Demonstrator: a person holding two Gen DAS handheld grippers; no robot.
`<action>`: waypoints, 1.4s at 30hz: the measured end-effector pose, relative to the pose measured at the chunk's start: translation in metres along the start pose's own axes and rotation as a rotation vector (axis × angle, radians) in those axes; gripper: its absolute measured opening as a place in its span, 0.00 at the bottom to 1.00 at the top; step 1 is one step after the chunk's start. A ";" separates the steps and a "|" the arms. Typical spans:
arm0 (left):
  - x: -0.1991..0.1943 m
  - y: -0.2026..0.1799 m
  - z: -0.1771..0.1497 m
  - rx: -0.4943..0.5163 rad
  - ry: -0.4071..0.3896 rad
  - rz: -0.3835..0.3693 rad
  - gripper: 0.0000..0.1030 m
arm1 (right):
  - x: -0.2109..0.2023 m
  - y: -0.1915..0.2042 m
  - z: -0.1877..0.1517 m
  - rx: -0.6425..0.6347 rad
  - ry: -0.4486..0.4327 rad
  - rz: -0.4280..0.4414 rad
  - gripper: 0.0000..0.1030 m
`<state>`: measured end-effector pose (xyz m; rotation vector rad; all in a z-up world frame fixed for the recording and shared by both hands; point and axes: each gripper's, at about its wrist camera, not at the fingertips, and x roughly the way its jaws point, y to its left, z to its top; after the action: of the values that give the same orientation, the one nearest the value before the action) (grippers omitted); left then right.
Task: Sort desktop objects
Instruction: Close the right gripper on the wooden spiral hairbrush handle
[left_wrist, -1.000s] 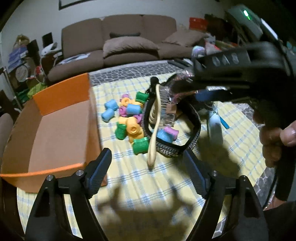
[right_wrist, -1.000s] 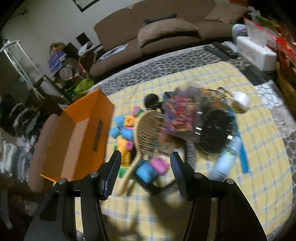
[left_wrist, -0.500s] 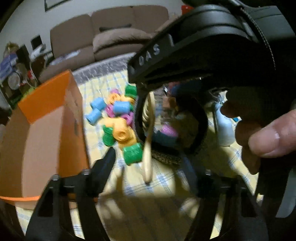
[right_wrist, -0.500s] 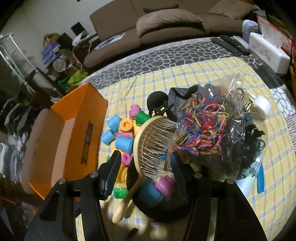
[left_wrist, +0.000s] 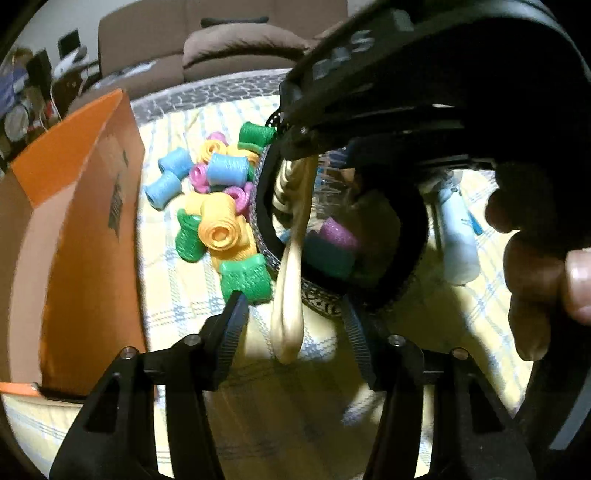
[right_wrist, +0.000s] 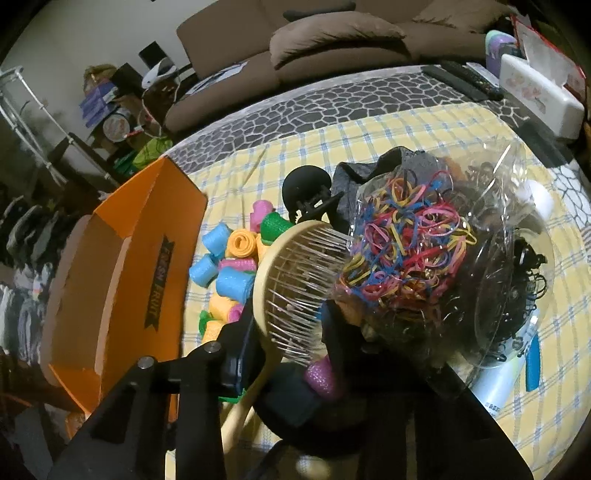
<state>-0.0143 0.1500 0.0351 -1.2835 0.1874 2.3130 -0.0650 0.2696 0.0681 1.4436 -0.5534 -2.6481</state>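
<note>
Closing around the cream hairbrush, your left gripper has the handle between its jaws, pads not yet pressing. Your right gripper is also closing, astride the brush's neck below the bristled head; contact there appears incomplete, though the view is crowded. The brush leans over a black headband near the middle of the yellow checked tablecloth. Foam hair rollers lie between it and the orange box at the cloth's left edge.

Yellow checked cloth over patterned table; bearing orange box, hair rollers, hairbrush, possibly a bottle.
</note>
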 end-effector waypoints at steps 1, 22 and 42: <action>0.000 0.001 0.000 -0.011 0.005 -0.028 0.28 | -0.001 0.000 0.000 -0.004 -0.001 0.002 0.31; -0.054 -0.002 0.016 0.021 -0.169 -0.072 0.15 | -0.067 0.007 0.004 0.007 -0.125 0.007 0.22; -0.054 0.041 0.014 -0.189 -0.145 -0.209 0.10 | -0.046 -0.014 -0.007 0.193 0.044 0.133 0.48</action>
<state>-0.0208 0.1007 0.0827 -1.1550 -0.2084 2.2716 -0.0323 0.2913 0.0963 1.4523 -0.8888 -2.5119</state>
